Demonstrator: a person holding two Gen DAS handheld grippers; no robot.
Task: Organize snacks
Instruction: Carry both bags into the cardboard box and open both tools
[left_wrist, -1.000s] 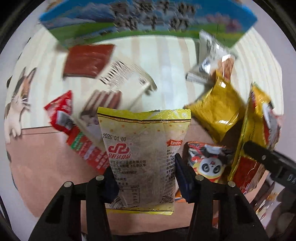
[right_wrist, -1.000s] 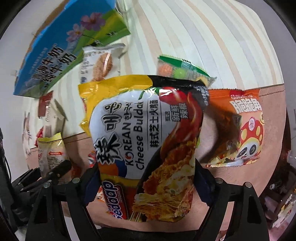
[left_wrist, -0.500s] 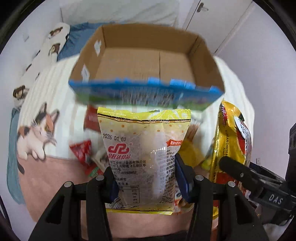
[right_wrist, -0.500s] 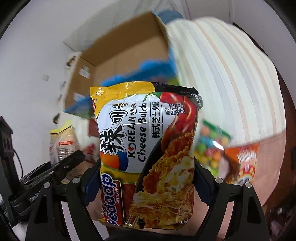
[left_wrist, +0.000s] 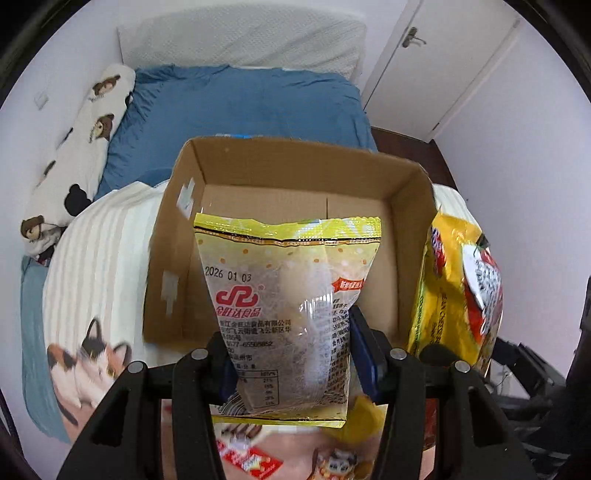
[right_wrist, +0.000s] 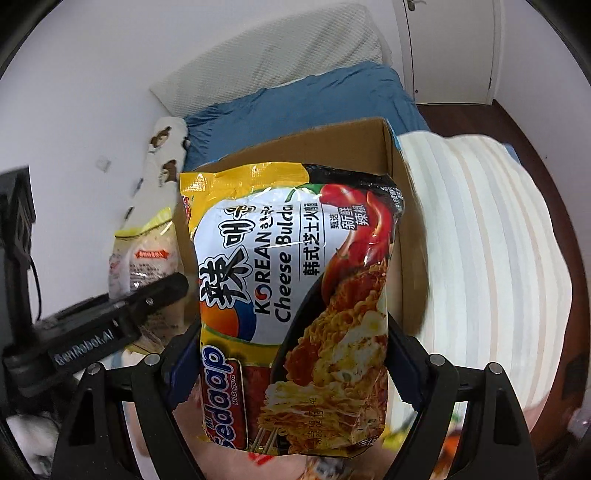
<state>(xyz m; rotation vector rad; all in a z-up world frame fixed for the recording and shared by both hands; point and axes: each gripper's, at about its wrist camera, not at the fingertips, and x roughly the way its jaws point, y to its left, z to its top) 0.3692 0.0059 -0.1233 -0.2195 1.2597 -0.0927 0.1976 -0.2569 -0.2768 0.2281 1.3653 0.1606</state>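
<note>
This is a bedroom in a home. A bed (left_wrist: 240, 99) with a blue sheet stands against a white wall, with a white padded headboard (left_wrist: 240, 37) behind it, a bear-print pillow (left_wrist: 81, 136) along one side, and a striped cat-print blanket (left_wrist: 96, 266) spread over it. A white door (left_wrist: 439, 59) and dark wood floor (right_wrist: 524, 147) adjoin.

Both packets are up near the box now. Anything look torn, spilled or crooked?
Nothing stands out. The pale yellow snack bag in the left gripper and noodle packet in the right gripper look sealed and intact; the cardboard box sits open, upright.
</note>
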